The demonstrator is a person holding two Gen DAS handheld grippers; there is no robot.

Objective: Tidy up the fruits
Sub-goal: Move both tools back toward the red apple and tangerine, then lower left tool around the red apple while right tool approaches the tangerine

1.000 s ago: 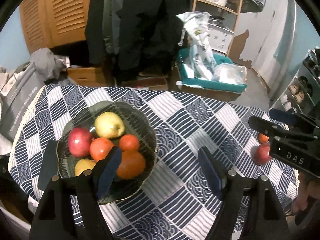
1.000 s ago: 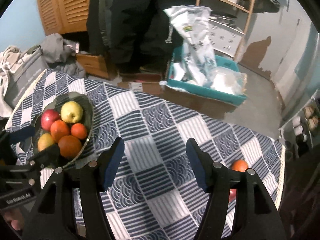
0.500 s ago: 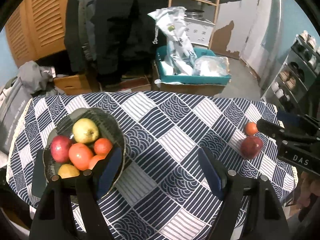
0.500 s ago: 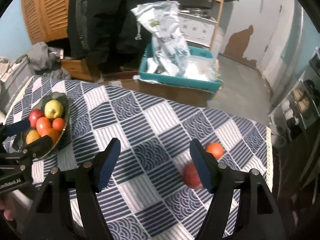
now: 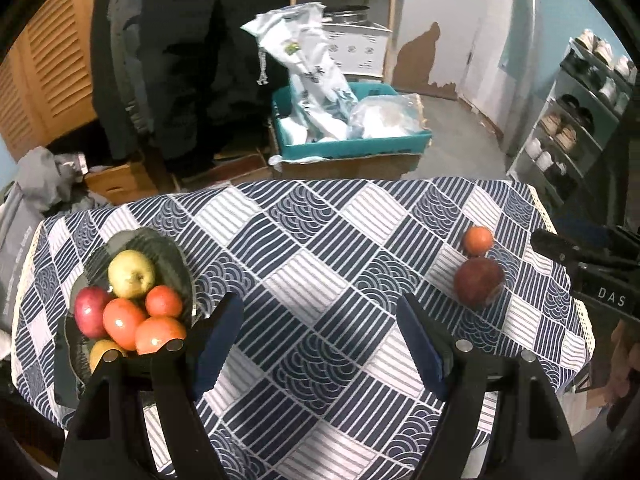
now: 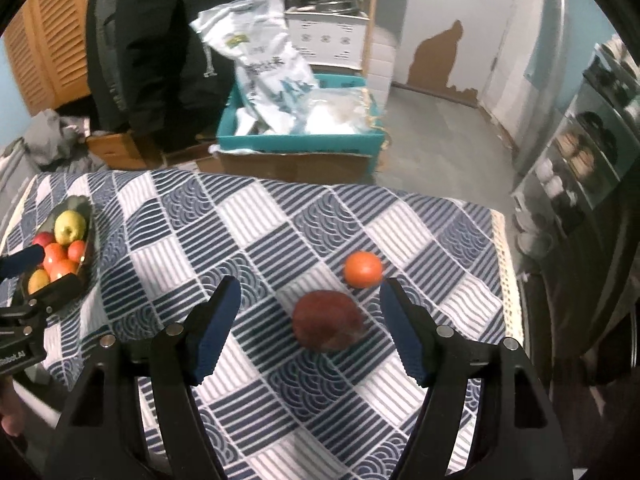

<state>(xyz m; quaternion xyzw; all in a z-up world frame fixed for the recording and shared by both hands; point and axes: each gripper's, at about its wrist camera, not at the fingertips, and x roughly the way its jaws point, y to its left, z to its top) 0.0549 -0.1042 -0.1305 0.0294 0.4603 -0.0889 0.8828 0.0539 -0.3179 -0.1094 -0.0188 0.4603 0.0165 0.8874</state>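
A dark glass bowl (image 5: 168, 246) at the table's left holds several fruits: a yellow-green apple (image 5: 131, 274), a red apple (image 5: 90, 311) and oranges (image 5: 160, 334). The bowl also shows in the right wrist view (image 6: 86, 206). A dark red apple (image 6: 326, 326) and a small orange (image 6: 363, 269) lie on the cloth at the right; they also show in the left wrist view, the apple (image 5: 479, 282) and the orange (image 5: 477, 239). My right gripper (image 6: 310, 320) is open, with the red apple between its fingers, above the cloth. My left gripper (image 5: 320, 332) is open and empty over the table's middle.
The table carries a blue-and-white patterned cloth (image 5: 320, 248). Beyond it on the floor stand a teal crate with bags (image 5: 348, 136) on cardboard boxes, a dark hanging coat (image 5: 168, 60) and a shoe rack (image 5: 580, 120) at the right. The table's right edge (image 6: 504, 280) is near the fruit.
Both grippers have pulled back and swung right. The right gripper now frames the red apple and small orange. The bowl has shifted left in both views.
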